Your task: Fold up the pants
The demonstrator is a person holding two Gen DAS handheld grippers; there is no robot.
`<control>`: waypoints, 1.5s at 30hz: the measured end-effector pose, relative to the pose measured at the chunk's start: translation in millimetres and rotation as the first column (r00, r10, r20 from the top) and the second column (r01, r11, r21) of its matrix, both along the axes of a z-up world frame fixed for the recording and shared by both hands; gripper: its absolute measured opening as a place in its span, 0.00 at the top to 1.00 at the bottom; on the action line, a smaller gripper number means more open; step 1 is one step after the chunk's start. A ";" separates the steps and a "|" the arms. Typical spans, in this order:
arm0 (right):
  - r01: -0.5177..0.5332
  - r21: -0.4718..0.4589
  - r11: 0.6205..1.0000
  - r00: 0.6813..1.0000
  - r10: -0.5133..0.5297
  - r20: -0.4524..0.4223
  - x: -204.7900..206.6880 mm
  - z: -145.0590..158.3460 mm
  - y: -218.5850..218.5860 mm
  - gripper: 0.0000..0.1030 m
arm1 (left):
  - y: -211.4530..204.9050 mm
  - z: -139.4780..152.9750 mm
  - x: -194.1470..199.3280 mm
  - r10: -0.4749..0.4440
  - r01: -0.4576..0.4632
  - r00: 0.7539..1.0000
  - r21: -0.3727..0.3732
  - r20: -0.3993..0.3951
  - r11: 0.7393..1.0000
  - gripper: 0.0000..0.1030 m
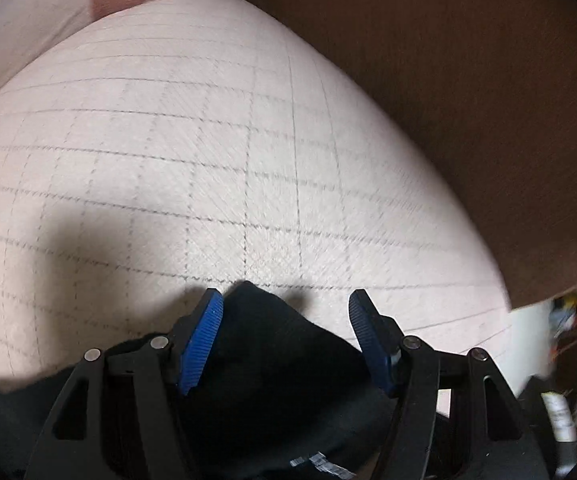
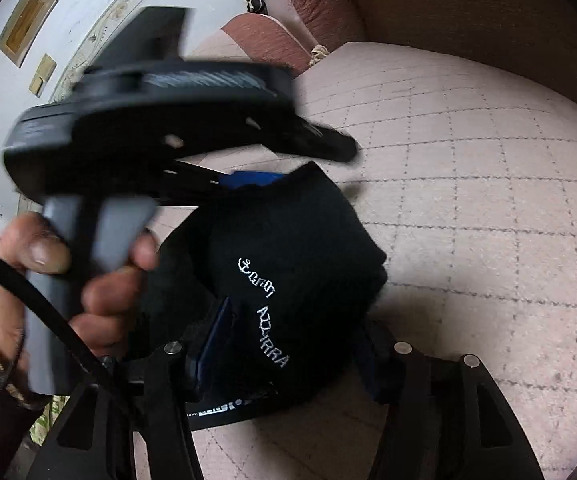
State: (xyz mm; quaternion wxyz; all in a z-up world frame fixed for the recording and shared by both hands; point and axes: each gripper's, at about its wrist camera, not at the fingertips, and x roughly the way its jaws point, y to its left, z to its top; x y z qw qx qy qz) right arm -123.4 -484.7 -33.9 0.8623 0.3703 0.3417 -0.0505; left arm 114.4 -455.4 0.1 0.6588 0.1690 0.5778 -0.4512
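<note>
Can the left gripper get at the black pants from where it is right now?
Probably yes. The left gripper is open and the black pants already bulge up between its blue pads, nothing in between. The right gripper has the same bundle between its own pads.

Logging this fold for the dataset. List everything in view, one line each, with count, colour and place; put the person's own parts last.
pants: one, black with white lettering, bunched on the bedspread between both grippers.
bedspread: one, pale pink with a grey grid, under everything.
headboard: one, dark brown, beyond the bed's far edge.
wall frames: two, gold, on the white wall at upper left.
left gripper: one, black with blue pads, fingers apart around the fabric.
right gripper: one, black with blue pads, fabric fills its jaws.
left hand: one, holding the left gripper's grey handle.
</note>
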 end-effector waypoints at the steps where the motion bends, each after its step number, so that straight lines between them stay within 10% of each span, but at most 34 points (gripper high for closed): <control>1: 0.005 0.000 1.000 1.000 -0.005 -0.001 0.2 -0.6 -0.2 0.56 | -1.5 0.5 -3.0 -0.019 0.019 1.000 0.009 0.017 1.000 0.38; 4: 0.005 0.042 0.999 1.000 -0.005 -0.006 3.1 -5.5 -3.6 0.77 | 3.8 7.6 -12.2 -0.063 0.063 0.998 -0.013 0.014 0.998 0.95; 17: -0.160 0.036 0.986 0.980 0.155 0.121 9.5 59.9 46.9 0.83 | 114.5 98.5 -27.4 0.076 -0.058 0.995 -0.229 0.070 0.972 0.94; 25: -0.440 -0.012 0.898 0.891 0.438 0.119 56.3 99.5 137.8 0.83 | 257.5 111.7 -0.5 0.293 -0.291 0.954 -0.385 -0.055 0.876 0.93; 37: -0.632 -0.096 0.769 0.775 0.624 -0.103 138.3 51.7 255.5 0.79 | 405.5 34.3 30.5 0.532 -0.619 0.785 -0.434 -0.317 0.654 0.91; 45: -0.666 -0.147 0.731 0.746 0.655 -0.122 136.3 57.4 274.1 0.49 | 472.2 -0.3 27.6 0.643 -0.804 0.594 -0.388 -0.484 0.452 0.65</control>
